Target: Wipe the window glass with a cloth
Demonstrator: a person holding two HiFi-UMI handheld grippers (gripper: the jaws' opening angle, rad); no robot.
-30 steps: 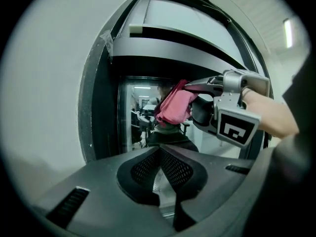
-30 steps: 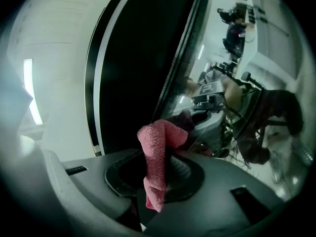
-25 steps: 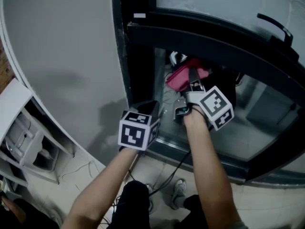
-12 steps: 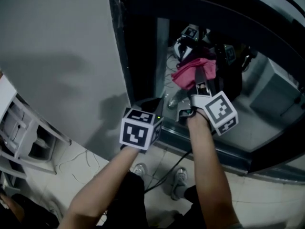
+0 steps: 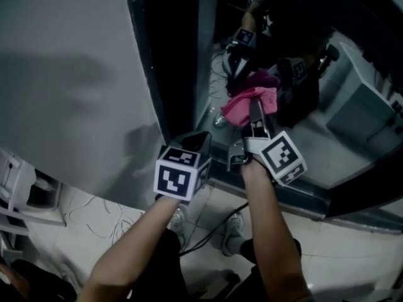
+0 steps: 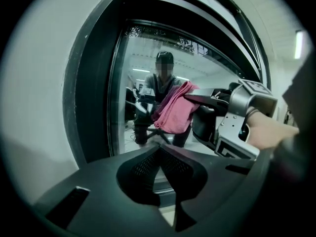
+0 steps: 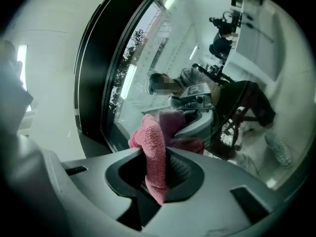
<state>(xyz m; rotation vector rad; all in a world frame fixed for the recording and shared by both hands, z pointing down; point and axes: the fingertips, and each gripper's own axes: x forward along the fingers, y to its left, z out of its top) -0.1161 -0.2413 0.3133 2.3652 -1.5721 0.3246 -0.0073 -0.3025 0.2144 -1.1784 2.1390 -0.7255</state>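
**Status of the wiping step**

The pink cloth (image 5: 247,104) is pinched in the right claw (image 5: 255,121). In the right gripper view, a fold of it is seen clamped between the two jaws, with the free part bunched ahead of the tips. The bunch is carried in front so that fabric, not the jaw tips, is presented to the window glass (image 5: 318,145).

In the head view, the cloth meets its own darker reflection in the pane. From this it is judged that the cloth is touching the glass or just beside it. The contact point lies in the lower part of the pane, near the dark window frame (image 5: 177,74) at the left.

The left claw (image 6: 159,149) is pressed together with nothing between its jaws. It is held low, beside the frame and near the grey wall (image 5: 63,74), apart from the cloth. It is judged to be kept there so that the right arm's wiping path is left unobstructed.

**Progress and next move**

The wiping is judged to be under way. How much of the pane has been covered cannot be told from the glass surface.

- The pinch should be kept firm, since only a narrow fold is clamped.
- Light pressure toward the pane is called for.
- If the cloth slips out, the glass could be struck by the jaw tips.
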